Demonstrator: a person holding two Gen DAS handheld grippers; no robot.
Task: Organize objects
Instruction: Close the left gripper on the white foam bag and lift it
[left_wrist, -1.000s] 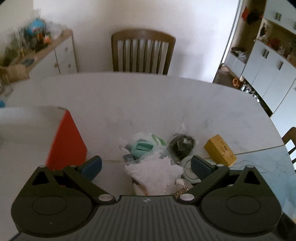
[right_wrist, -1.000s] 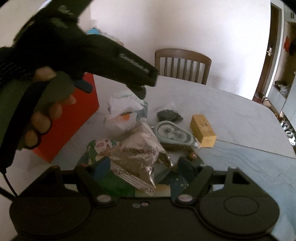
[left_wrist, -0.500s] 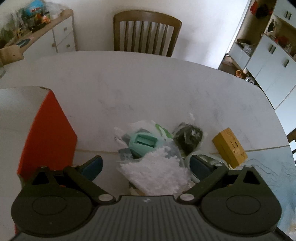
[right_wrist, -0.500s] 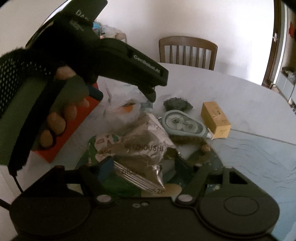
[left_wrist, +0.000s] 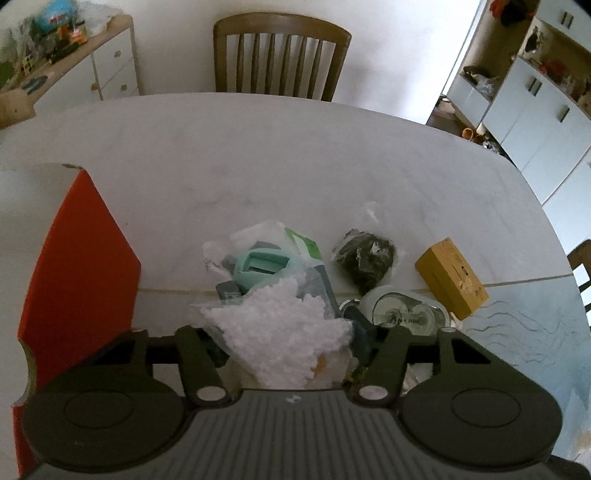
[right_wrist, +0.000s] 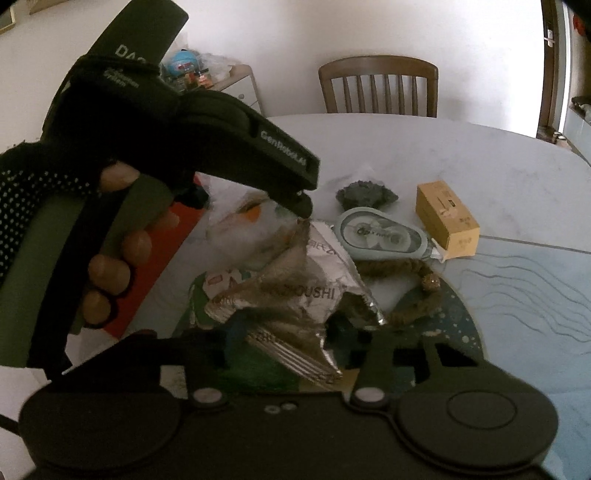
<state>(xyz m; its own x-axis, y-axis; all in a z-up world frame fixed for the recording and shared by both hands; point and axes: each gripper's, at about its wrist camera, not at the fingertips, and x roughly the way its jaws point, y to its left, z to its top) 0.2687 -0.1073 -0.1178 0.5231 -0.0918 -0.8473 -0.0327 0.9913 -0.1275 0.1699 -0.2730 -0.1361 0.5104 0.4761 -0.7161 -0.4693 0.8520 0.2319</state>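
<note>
Found left gripper (left_wrist: 288, 339) lowered over the heap, its jaws drawn in on either side of a white plastic bag (left_wrist: 273, 314) that filled the gap between them. Could not tell whether the pads were actually pinching the film or merely flanking it.

Found right gripper (right_wrist: 291, 336) low over a crumpled foil packet (right_wrist: 303, 291), one corner of the packet lying between its jaws. Could not tell firm contact there either; that part of the view was blurred.

Noted a teal plastic item (left_wrist: 260, 264) directly ahead of the left tool, seemingly tucked inside or under the same bag. Noted a red box (left_wrist: 77, 266) close to that tool's left, and a tape dispenser (left_wrist: 402, 314), a dark wrapper (left_wrist: 364, 258) and a yellow box (left_wrist: 450, 277) ahead to its right, all on the table (left_wrist: 295, 155).

Risks judged:
- Slippage of thin film out of the pads if only a loose fold was caught.
- Dragging or spilling of the teal item on lifting the bag, owing to entanglement.
- Tearing or crushing of the foil packet under a corner-only grip.
- Collision between the two tools, both working the same heap at close quarters.
- Nudging of the tape dispenser by the left tool's right finger.
</note>
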